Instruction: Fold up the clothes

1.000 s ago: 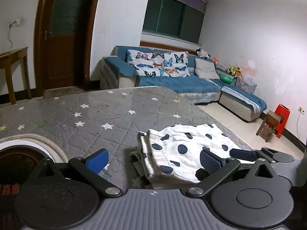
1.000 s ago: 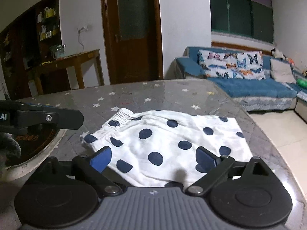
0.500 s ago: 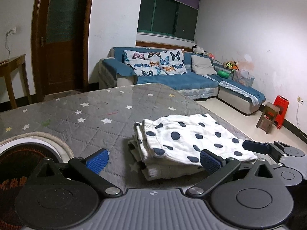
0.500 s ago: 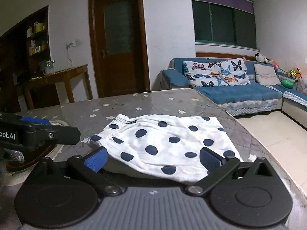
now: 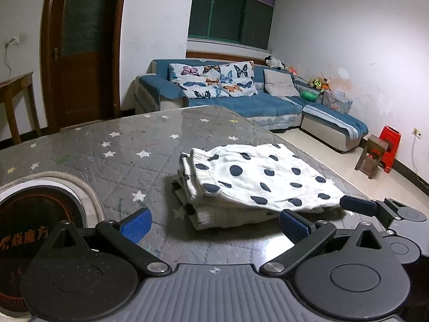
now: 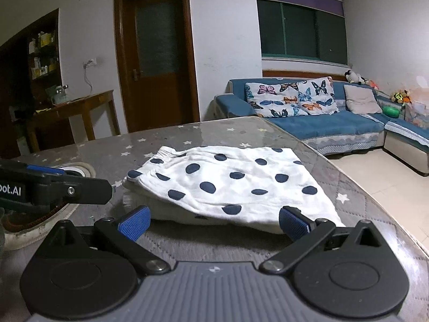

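Left tongs [image 5: 214, 222] hide the folded polka-dot garment's [image 5: 257, 177] near edge.

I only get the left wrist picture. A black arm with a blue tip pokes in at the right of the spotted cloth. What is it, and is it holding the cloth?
Observer: That is the right tool. Its own camera shows both blue pads wide apart and empty, just short of the folded white garment with navy dots.
Visitor: I see only a corner of a brown wooden side table at far left. Is anything on it?
Observer: Yes, what looks like a clear glass jar stands on the brown wooden side table.
Visitor: And beyond that table?
Observer: A dark wooden wall shelf holding small bottles.
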`<state>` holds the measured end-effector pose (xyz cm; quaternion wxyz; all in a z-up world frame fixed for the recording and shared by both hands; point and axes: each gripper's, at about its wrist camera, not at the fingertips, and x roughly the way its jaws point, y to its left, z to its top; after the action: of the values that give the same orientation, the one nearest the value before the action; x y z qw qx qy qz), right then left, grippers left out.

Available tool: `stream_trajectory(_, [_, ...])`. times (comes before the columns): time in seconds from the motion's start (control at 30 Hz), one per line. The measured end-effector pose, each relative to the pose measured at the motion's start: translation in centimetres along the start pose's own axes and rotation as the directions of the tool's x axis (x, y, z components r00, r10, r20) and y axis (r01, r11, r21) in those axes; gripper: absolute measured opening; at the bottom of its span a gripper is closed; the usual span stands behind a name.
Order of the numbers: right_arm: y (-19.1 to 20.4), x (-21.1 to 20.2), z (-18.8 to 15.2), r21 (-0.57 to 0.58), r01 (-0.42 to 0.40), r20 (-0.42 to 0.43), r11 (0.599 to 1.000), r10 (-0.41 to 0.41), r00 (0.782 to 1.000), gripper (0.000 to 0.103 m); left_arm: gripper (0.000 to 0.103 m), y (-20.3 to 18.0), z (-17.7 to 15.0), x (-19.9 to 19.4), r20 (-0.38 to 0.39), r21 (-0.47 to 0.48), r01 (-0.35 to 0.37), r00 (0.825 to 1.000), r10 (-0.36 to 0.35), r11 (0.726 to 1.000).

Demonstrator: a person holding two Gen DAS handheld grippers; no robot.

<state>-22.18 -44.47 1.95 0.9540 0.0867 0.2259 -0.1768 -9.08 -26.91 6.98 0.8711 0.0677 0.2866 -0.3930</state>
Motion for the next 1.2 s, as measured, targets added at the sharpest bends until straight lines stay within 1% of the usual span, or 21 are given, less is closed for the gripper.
stream_trajectory(0.37, [-0.4,-0.1,-1.0,0.012,0.016,-0.026,1.000,-0.016,1.000,0.103,0.103,0.0,-1.0,-0.4,-0.012,0.007,-0.007,1.000,0.007,1.000])
stream_trajectory(1.2, [0.0,-0.9,-1.4,0.015,0.031,-0.027,0.999,-0.031,0.999,0.103,0.103,-0.4,-2.6,-1.4,-0.021,0.016,-0.008,1.000,0.008,1.000])
